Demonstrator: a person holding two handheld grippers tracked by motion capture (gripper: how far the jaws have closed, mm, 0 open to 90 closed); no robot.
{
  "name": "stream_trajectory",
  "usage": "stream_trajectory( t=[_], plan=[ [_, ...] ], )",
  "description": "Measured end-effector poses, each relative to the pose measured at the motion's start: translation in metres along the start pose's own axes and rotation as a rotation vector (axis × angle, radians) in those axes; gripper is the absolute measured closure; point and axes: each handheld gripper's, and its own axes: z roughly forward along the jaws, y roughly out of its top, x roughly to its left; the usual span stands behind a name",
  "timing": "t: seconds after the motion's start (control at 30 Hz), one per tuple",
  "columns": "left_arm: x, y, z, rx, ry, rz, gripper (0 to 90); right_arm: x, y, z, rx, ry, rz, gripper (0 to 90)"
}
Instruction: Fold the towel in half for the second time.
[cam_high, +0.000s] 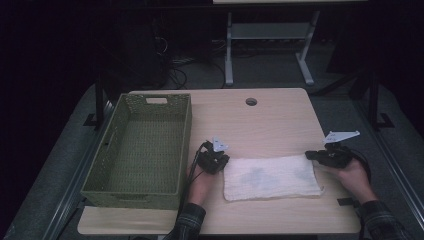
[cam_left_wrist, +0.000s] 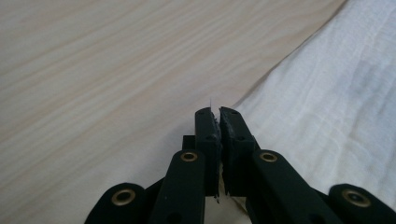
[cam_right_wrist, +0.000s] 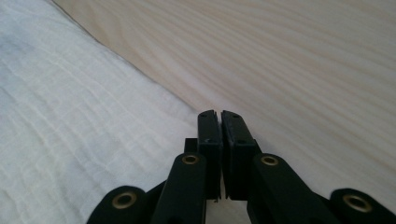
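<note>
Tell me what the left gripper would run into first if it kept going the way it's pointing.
The left gripper, jaws closed at the white cloth edge, points across bare wooden table. The way looks free; depth is unclear.

The high view is dim: the room behind the bench (cam_high: 270, 120) falls to near black, and the far left and right edges are darkest. Light falls from above onto the bench top, where the white cloth (cam_high: 270, 177) is the brightest patch, with faint grey mottling at its middle. The green basket (cam_high: 142, 150) at the left edge casts little shadow. This view is soft and grainy.

Both gripper views are bright and even, without glare. In the left gripper view the black tongs (cam_left_wrist: 219, 112) are sharp and the wood grain beyond blurs. The right gripper view's tongs (cam_right_wrist: 219, 114) look alike.
</note>
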Motion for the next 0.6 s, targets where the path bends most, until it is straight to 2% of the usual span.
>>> stream_trajectory(
  t=[0.07,0.2,0.3,0.5,0.6],
  plan=[
    [0.003,0.002,-0.001,-0.029,0.023,-0.001,86.3,-0.003,0.001,0.0,-0.01,-0.009,-0.012,86.7],
    [0.014,0.012,-0.002,-0.07,0.021,-0.014,86.5,-0.011,0.006,-0.004,-0.044,-0.016,-0.012,86.7],
    [0.016,0.018,-0.003,-0.085,0.011,-0.008,86.5,-0.013,0.008,-0.006,-0.067,-0.019,-0.004,86.7],
    [0.011,0.018,-0.013,-0.1,-0.002,0.019,86.3,-0.009,0.004,-0.017,-0.097,-0.004,-0.004,86.3],
    [0.006,0.017,-0.019,-0.1,-0.008,0.034,86.3,-0.005,0.001,-0.022,-0.105,-0.003,-0.019,86.3]
  ],
)
